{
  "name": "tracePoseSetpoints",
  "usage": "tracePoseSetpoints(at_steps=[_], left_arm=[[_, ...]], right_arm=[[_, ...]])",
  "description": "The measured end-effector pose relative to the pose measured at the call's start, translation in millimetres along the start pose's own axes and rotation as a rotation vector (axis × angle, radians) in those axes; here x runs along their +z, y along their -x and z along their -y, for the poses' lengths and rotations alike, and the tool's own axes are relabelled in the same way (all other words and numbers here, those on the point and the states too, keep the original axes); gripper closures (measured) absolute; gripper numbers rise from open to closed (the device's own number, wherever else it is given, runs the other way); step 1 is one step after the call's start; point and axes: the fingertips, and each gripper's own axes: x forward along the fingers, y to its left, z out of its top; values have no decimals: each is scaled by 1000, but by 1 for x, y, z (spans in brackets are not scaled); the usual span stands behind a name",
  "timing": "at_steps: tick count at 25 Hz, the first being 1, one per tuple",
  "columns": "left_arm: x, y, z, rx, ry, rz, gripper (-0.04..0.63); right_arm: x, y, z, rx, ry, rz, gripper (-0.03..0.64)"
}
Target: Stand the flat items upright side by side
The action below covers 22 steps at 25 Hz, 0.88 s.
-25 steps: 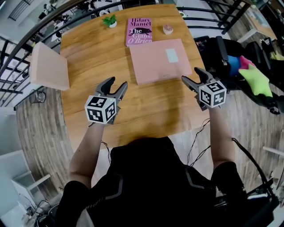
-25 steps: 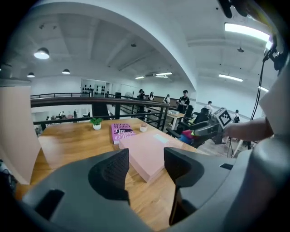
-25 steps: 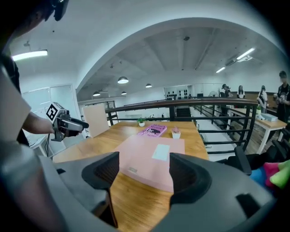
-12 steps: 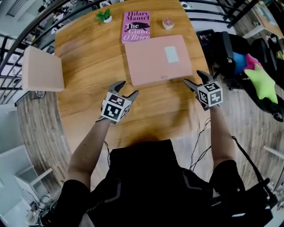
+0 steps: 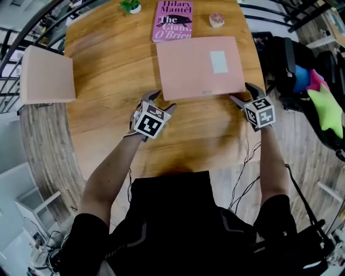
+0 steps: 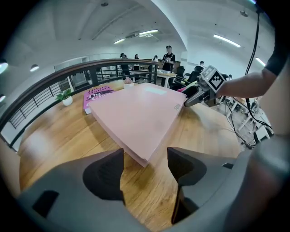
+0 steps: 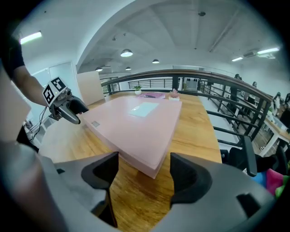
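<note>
A large flat pink box lies on the wooden table. Behind it a magenta book also lies flat. My left gripper is at the box's near left corner. Its jaws are opening, and the corner sits just inside their mouth without touching the pads. My right gripper stands open at the near right corner, which likewise pokes between the tips untouched. In the left gripper view the right gripper shows across the box. The right gripper view shows the left gripper the same way.
A beige flat box stands at the table's left edge. A small potted plant and a small pink object sit at the far edge. A dark chair with bags and a green-pink toy are to the right.
Both grippers have moved forward to the pink box's near corners. The left one has also come rightward, and its jaws have spread wider.
</note>
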Motion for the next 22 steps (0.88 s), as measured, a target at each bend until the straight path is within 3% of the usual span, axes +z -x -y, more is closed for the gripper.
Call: tracePoseSetpoints(at_steps=[7, 10, 14, 22], left_arm=[[3, -12, -4, 3, 15, 4, 293], [2, -13, -6, 6, 16, 15, 316], [-2, -8, -7, -5, 87, 20, 316], [-41, 13, -3, 0, 105, -19, 316]], right_arm=[[0, -7, -1, 57, 46, 1, 261], [1, -7, -2, 45, 54, 3, 267], [9, 3, -10, 26, 77, -14, 281], [42, 33, -53, -7, 223, -6, 299]])
